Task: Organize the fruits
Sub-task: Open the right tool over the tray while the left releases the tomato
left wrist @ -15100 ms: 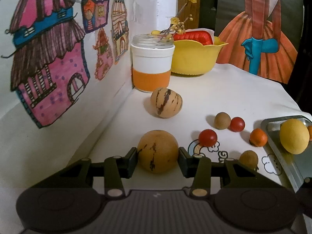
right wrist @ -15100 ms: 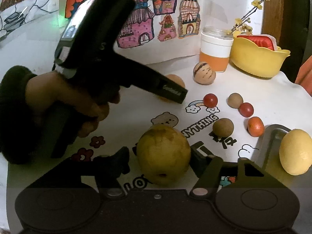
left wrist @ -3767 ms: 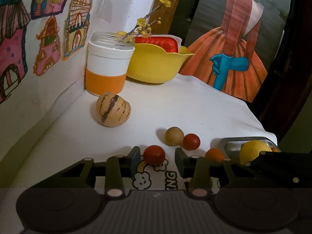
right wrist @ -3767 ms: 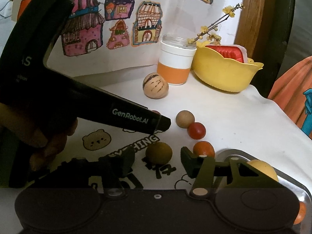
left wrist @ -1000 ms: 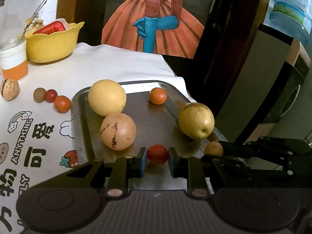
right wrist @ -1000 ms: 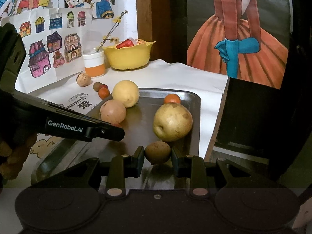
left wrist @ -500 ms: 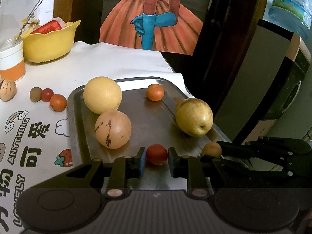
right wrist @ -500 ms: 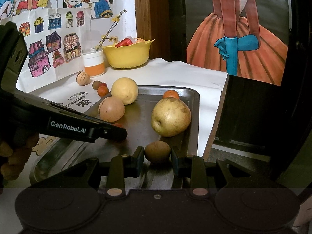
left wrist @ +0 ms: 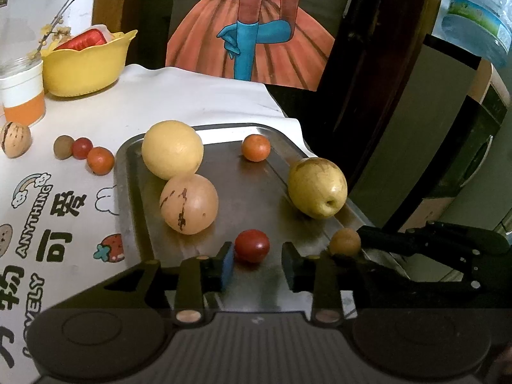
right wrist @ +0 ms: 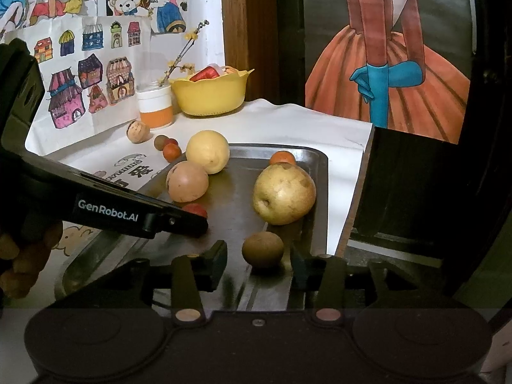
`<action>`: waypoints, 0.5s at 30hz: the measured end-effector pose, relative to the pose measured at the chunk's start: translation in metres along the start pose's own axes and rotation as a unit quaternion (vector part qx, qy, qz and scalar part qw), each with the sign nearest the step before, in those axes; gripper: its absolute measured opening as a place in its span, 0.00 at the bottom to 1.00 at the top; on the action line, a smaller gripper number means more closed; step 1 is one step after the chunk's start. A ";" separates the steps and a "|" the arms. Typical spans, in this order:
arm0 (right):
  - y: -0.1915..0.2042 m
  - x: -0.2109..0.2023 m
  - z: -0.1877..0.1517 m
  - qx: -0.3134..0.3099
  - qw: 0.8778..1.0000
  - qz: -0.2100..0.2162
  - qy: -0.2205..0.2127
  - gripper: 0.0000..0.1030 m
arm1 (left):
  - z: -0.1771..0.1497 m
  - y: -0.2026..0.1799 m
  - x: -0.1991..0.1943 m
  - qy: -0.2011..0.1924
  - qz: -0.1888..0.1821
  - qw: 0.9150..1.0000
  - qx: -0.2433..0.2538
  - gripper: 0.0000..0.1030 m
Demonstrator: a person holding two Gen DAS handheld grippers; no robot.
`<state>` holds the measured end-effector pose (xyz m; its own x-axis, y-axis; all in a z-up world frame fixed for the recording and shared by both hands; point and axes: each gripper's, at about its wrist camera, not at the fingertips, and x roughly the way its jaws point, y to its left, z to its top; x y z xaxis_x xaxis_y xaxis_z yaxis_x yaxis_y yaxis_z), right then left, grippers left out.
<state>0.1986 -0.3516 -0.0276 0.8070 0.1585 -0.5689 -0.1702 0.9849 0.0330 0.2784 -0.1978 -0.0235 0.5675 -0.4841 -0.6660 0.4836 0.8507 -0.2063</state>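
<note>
Left tool [left wrist: 257, 264] wide around red tomato [left wrist: 252, 245], tray [left wrist: 128, 172] near edge.

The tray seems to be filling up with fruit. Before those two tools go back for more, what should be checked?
1. Left tool open, clear of the red fruit: ok.
2. Right tool open, brown fruit released: ok.
3. Both fruits resting on the tray: ok.
4. Pear settled, not rolling: cannot tell.
5. All fruit on the tray: not ok, four remain on the cloth.
</note>
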 end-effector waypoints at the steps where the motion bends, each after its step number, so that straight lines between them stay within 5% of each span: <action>1: 0.001 -0.001 0.000 0.000 1.000 0.001 -0.001 0.52 | 0.000 0.000 -0.002 -0.002 0.000 1.000 -0.001 0.40; 15: 0.011 -0.020 -0.003 0.014 1.000 0.004 -0.013 0.86 | -0.009 0.003 -0.032 -0.027 0.011 1.000 -0.007 0.75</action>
<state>0.1786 -0.3443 -0.0184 0.8200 0.1681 -0.5471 -0.1615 0.9850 0.0606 0.2553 -0.1776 -0.0095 0.6130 -0.4744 -0.6318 0.4605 0.8643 -0.2022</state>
